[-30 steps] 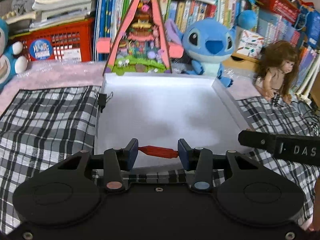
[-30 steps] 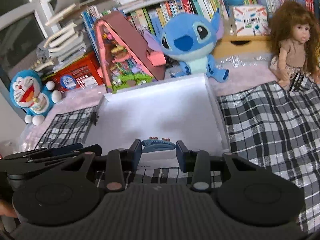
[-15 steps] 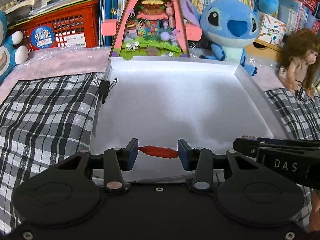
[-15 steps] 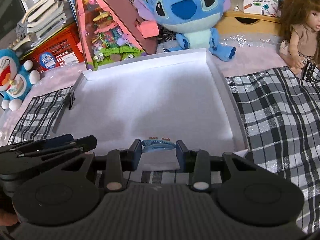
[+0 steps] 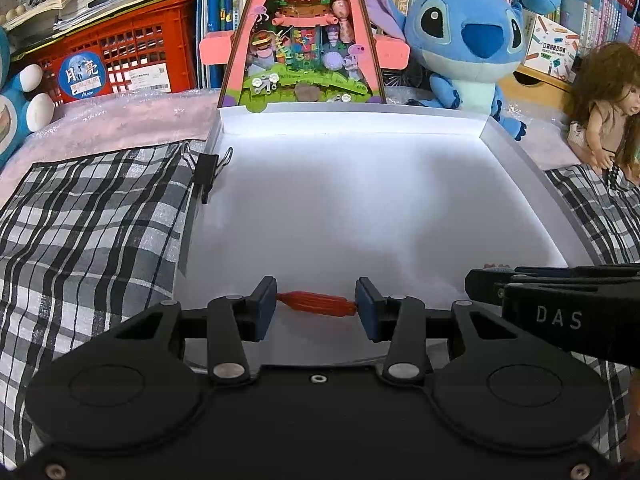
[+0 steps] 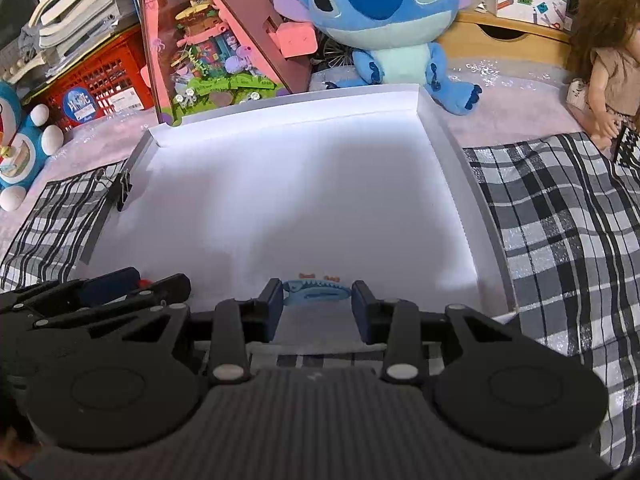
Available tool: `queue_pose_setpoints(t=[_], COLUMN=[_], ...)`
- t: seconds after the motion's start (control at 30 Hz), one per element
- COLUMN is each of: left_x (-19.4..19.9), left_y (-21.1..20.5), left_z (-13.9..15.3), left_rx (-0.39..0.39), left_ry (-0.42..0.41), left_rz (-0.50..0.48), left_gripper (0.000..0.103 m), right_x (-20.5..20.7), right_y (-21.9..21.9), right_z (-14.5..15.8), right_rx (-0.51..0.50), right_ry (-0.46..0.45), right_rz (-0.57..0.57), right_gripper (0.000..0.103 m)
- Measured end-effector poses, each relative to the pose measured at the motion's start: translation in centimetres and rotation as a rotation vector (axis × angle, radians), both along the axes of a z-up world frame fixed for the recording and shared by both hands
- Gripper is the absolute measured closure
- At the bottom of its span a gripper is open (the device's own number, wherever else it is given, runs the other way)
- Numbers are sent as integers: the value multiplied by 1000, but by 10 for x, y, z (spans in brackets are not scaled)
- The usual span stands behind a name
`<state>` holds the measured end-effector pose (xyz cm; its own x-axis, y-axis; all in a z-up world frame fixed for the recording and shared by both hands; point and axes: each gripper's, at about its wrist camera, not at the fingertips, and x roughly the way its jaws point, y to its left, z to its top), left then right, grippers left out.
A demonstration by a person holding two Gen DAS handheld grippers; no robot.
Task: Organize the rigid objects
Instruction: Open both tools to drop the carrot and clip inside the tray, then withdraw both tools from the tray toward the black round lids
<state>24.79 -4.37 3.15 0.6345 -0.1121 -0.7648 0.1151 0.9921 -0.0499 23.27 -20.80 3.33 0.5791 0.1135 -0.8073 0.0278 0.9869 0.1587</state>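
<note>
Looking along the left gripper, its blue pads are clamped end to end on a small red ribbed piece, which spans the gap crosswise and hangs just above the near part of the white tray. It reads as a light, stiff plastic item; the ribbing should help against slipping, but an end-on hold on so slim a thing could let it pivot or pop out, so a grip across its middle would likely be surer. The tray floor ahead is bare, a black binder clip pinches its left wall, and the other tool's black fingers enter from the right.

From the right wrist view, the right gripper is closed on a pale blue toothed hair clip, also held lengthwise between the pads, over the tray's near edge. It looks light and rigid, with thin teeth and small orange bits on top that seem breakable; gentle pressure on the solid spine appears wisest. At the left, the left gripper's fingers are visible beside it with a glimpse of red between them, near but not touching.
</note>
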Motion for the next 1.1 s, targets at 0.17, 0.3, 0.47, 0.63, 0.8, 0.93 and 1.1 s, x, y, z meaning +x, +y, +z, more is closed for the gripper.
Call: queue_pose_setpoints(t=[0.17,0.3,0.47,0.63,0.8,0.93,1.1], left_x=[0,-1,-7,-25,-45,-65,-94], left_y=[-2,-4,-4,-4,2,8,13], left_z=[-1,-3,1,13,25,33,39], left_rx=[10,26,30,73,63,24,-8], left_ry=[-10,-25,-38,-119,-158,-179,-205], left_rz=[-1,-13,-23,-43,-46,-52,-78], left_gripper=[62,62,60,43,31,26,23], right_x=[4,5,5,-4,-23,-43,-69], right_y=[1,1,-4,-11,-21,-29,-35], right_z=[-1,-2,-2,2,11,21,28], right_rx=[1,1,47,97,130,129,121], right_ry=[12,7,-4,-38,-99,-162,-221], right_rz=[-4,-3,-19,-16,-13,0,17], right_gripper=[60,60,43,33,23,16,14])
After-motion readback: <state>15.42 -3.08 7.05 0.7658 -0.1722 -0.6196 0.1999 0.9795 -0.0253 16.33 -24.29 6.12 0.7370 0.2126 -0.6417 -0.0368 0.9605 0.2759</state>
